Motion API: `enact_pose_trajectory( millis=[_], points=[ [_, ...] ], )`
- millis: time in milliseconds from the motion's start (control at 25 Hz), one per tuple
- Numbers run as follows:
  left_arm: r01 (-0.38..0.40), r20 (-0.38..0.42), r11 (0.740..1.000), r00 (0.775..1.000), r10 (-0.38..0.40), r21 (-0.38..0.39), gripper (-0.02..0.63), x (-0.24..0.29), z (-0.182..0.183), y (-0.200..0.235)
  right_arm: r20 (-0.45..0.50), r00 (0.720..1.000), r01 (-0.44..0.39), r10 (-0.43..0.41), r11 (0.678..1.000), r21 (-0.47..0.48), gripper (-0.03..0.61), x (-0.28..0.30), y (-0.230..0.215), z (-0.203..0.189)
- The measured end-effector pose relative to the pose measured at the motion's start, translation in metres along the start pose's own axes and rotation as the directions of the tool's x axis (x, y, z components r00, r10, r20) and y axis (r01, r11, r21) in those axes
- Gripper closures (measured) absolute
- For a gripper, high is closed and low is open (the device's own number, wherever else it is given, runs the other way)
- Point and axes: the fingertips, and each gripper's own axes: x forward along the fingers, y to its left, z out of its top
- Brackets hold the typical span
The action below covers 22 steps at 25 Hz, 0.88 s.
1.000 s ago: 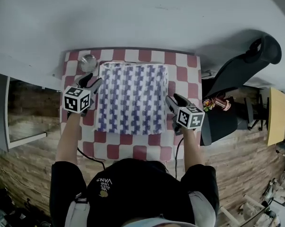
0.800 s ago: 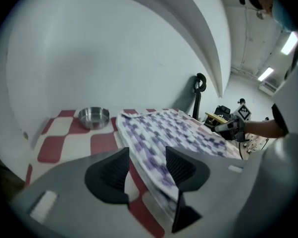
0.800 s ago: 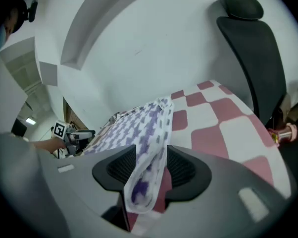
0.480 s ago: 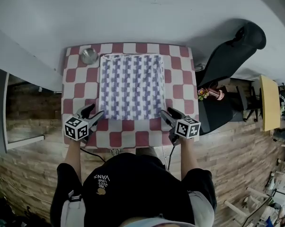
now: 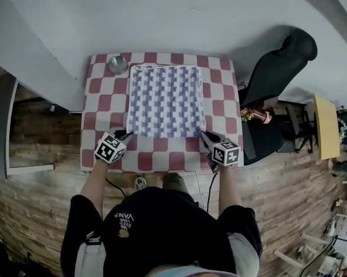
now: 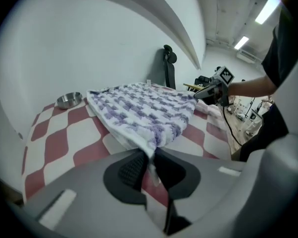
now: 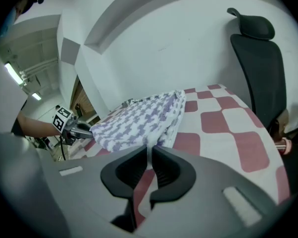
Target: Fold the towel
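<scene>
A white towel with a purple pattern (image 5: pixel 166 100) lies flat on the red-and-white checked table (image 5: pixel 222 91). My left gripper (image 5: pixel 125 138) is at the towel's near left corner. In the left gripper view (image 6: pixel 150 160) its jaws have just been closing and now pinch that corner of the towel (image 6: pixel 144 110). My right gripper (image 5: pixel 203 136) is at the near right corner. In the right gripper view (image 7: pixel 150 161) its jaws have also just closed, with a thin edge of the towel (image 7: pixel 139 117) between the pads.
A small metal bowl (image 5: pixel 117 64) stands at the table's far left corner, beside the towel. A black office chair (image 5: pixel 277 68) is right of the table. A white wall runs behind it. A wooden floor lies below the near edge.
Both grippers have drawn back from the towel's sides to its two near corners. Their jaws were open before and are now shut on those corners.
</scene>
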Motion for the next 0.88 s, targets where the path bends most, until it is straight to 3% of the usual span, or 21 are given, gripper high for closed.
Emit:
enact_pose_trajectory(
  millis=[160, 320, 560, 880],
  points=[
    [0.057, 0.057, 0.998, 0.997, -0.057, -0.002, 0.577, -0.035, 0.018, -0.012, 0.035, 0.997, -0.070, 0.069, 0.997, 0.030, 0.548, -0.032, 0.024, 0.012],
    [0.115, 0.098, 0.992, 0.988, -0.119, 0.046, 0.577, -0.081, 0.020, -0.029, 0.079, 0.987, -0.142, 0.138, 0.989, 0.052, 0.548, -0.069, 0.052, 0.017],
    [0.089, 0.123, 0.984, 0.986, -0.108, 0.152, 0.577, -0.135, -0.014, -0.061, 0.086, 0.983, -0.166, 0.163, 0.986, 0.031, 0.548, -0.106, 0.110, -0.021],
    [0.155, 0.076, 0.982, 0.984, -0.164, 0.112, 0.577, -0.169, -0.063, -0.096, 0.094, 0.979, -0.193, 0.181, 0.971, 0.138, 0.548, -0.143, 0.156, -0.077]
  ],
)
